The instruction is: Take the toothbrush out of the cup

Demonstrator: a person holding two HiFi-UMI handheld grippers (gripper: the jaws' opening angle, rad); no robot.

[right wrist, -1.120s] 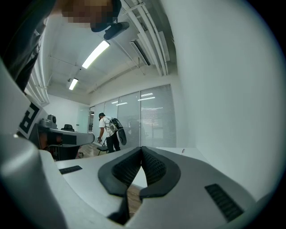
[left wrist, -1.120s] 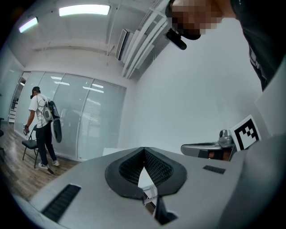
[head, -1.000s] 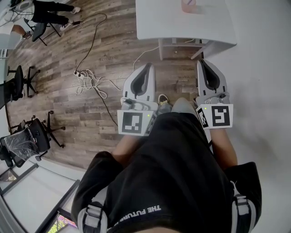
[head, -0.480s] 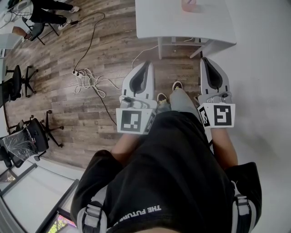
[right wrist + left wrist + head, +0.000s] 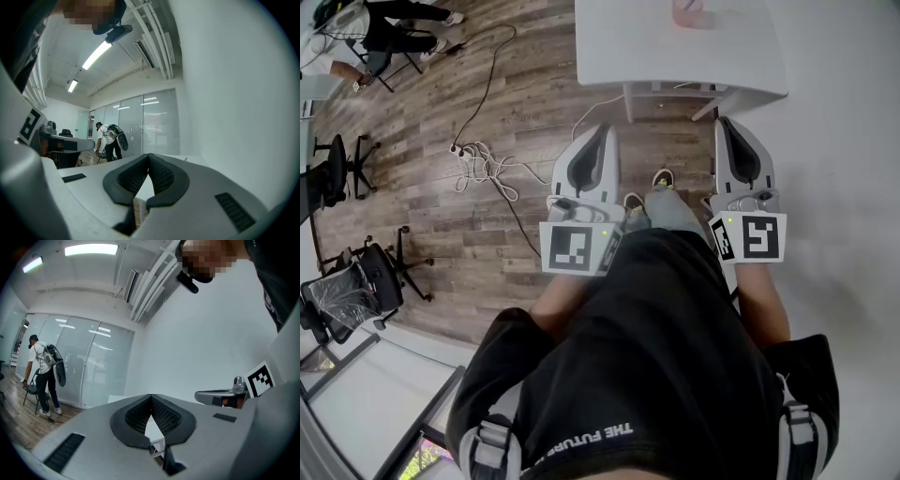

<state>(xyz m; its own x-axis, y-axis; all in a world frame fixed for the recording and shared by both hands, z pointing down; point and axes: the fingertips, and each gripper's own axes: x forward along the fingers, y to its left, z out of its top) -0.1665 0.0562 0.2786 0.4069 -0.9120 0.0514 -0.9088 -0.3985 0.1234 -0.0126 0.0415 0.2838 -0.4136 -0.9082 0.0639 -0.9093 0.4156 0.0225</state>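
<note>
Across the wooden floor (image 5: 516, 112), at the far side of a white table (image 5: 675, 56), stands a pink cup (image 5: 689, 11), cut off by the top edge of the head view. The toothbrush cannot be made out in it from here, so I cannot say which way it points or how its long axis runs. The person stands well back from the table with the left gripper (image 5: 602, 131) and right gripper (image 5: 722, 122) held side by side at waist level, each with its jaw tips pressed together on nothing. By my reading this is the approach; next comes stepping closer, parting one pair of jaws and reaching to the cup.
</note>
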